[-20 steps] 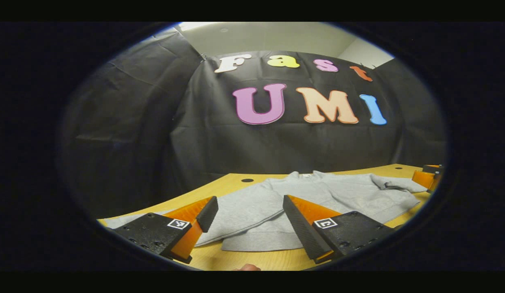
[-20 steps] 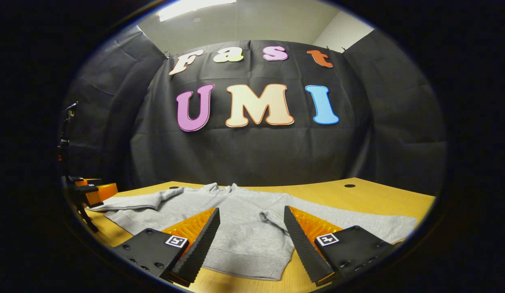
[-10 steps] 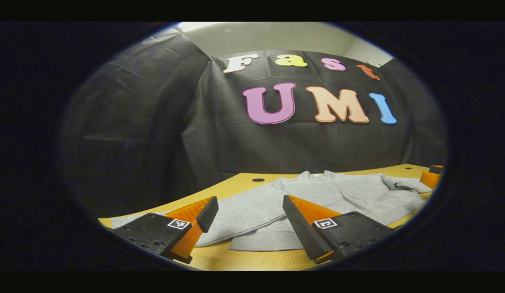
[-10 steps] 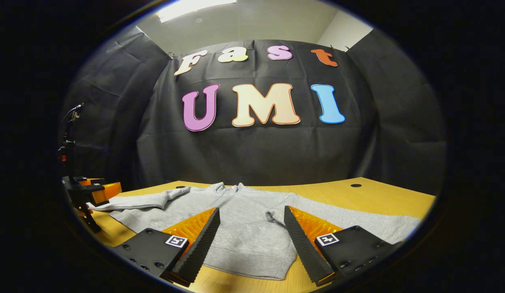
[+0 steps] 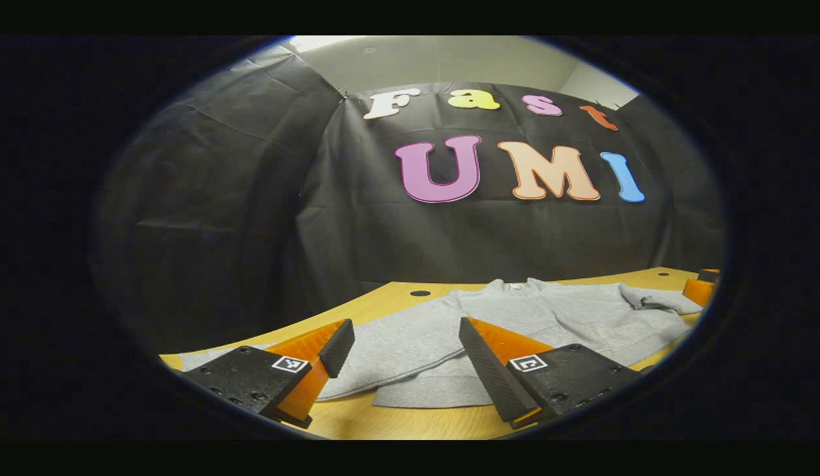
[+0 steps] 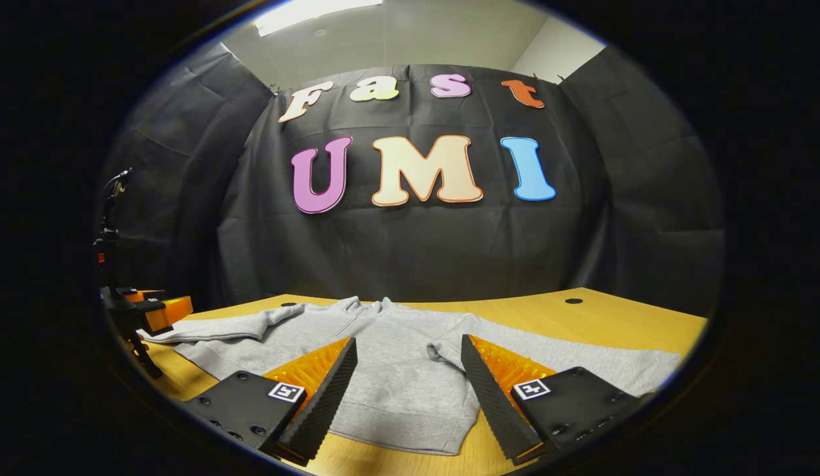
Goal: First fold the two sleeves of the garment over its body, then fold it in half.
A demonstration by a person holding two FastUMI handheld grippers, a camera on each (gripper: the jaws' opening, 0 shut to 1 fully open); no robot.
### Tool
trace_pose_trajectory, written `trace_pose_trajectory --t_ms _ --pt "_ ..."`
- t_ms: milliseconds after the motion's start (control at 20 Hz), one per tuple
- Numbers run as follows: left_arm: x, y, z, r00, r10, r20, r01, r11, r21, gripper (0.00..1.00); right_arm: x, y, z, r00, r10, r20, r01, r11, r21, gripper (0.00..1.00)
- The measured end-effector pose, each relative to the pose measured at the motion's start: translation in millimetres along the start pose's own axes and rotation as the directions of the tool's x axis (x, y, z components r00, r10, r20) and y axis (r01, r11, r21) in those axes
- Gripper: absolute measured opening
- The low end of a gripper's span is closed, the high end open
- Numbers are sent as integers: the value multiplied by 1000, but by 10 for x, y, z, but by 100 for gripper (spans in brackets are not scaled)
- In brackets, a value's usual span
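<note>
A grey sweatshirt (image 5: 548, 317) lies flat on the wooden table (image 5: 410, 420), collar toward the wall, both sleeves spread out to the sides. My left gripper (image 5: 402, 337) hovers open over its near left part, where one sleeve (image 5: 383, 350) runs under the fingers. In the right gripper view the sweatshirt (image 6: 390, 370) has its hem nearest me. My right gripper (image 6: 408, 347) is open just above the hem, holding nothing. The right sleeve (image 6: 608, 367) stretches to the right. The left gripper (image 6: 149, 311) shows at the far left by the other sleeve (image 6: 218, 329).
The other gripper's edge (image 5: 699, 288) sits at the far right of the left gripper view. The table top has small dark holes (image 6: 573, 301) (image 5: 420, 293) near the back. A thin black stand (image 6: 109, 218) rises at the left. The black cloth wall closes the table's far side.
The left gripper turned slightly, so the sweatshirt slid a little to the right in its view, then held still. The right gripper swayed slightly. Both stay open.
</note>
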State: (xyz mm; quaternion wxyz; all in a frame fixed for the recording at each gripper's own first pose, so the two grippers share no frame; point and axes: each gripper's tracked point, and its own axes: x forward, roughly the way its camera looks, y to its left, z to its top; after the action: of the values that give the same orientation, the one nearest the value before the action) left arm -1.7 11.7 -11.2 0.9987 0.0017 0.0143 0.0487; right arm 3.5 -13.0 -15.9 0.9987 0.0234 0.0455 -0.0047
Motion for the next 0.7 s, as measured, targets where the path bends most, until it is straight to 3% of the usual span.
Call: trace_pose_trajectory --t_ms 150,400,600,700 --pt "-3 3 15 1000 0 1 0 1000 -1 94 -69 -262 77 999 -27 -42 27 1000 -2 98" --pt "-5 5 14 1000 0 0 0 1000 -1 94 -263 -1089 481 984 -166 -68 158 981 -115 98" --pt "-7 8 7 1000 -1 -1 1 1000 -1 94 -502 -1724 494 950 -259 -173 234 960 -155 98" --pt "-6 5 7 1000 -2 -1 2 1000 -1 94 -607 -2019 364 919 -298 -257 264 951 -158 98"
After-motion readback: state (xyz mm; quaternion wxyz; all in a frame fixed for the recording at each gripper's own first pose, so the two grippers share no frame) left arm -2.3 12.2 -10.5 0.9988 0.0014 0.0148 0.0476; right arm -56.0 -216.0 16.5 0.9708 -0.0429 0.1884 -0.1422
